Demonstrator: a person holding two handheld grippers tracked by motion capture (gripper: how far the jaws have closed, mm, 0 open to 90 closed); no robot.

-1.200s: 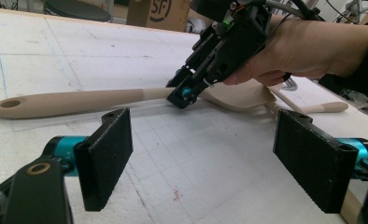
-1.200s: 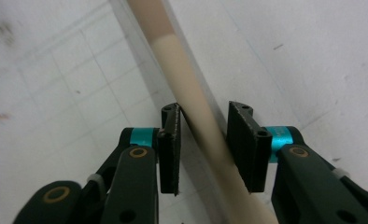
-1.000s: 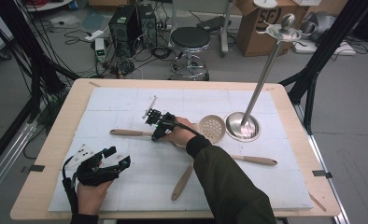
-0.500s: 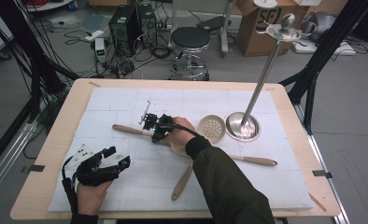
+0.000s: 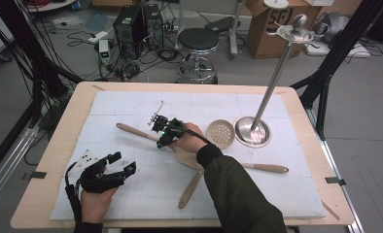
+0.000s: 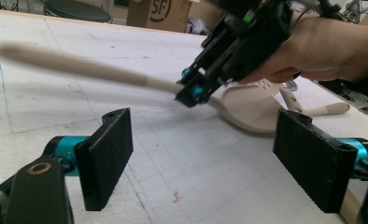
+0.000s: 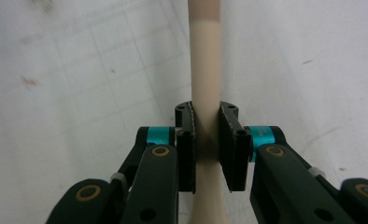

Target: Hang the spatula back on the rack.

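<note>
A pale wooden worktop [image 5: 58,160] is carrying a white gridded mat [image 5: 131,104], and beyond it grey floor is showing, with a black round stool [image 5: 198,41], a computer tower [image 5: 131,24], loose cables and cardboard boxes [image 5: 272,24] standing about. On the mat's far right side a steel stand [image 5: 257,121] is rising from a round base, its pole leaning toward the top right. No container is sitting on the mat; the nearest thing to one is a round perforated skimmer head [image 5: 220,134] lying just beside the stand's base.

The right tool [image 7: 205,123] is clamping its two black pads onto the handle of a spatula [image 5: 131,131], having just finished closing within the last second. In the high view the handle is reaching up and to the left from the right tool, its blade end sitting under the person's right hand [image 5: 189,141] near the mat's middle. The spatula is cream coloured and slim, with a darker tan stretch toward the handle's far end, and in the left gripper view the handle is looking lifted off the mat and blurred. Two more wooden utensils [image 5: 189,189] are lying nearby.

The left tool [image 6: 201,154] is resting at the near left of the mat, jaws standing wide apart with nothing between them.
</note>
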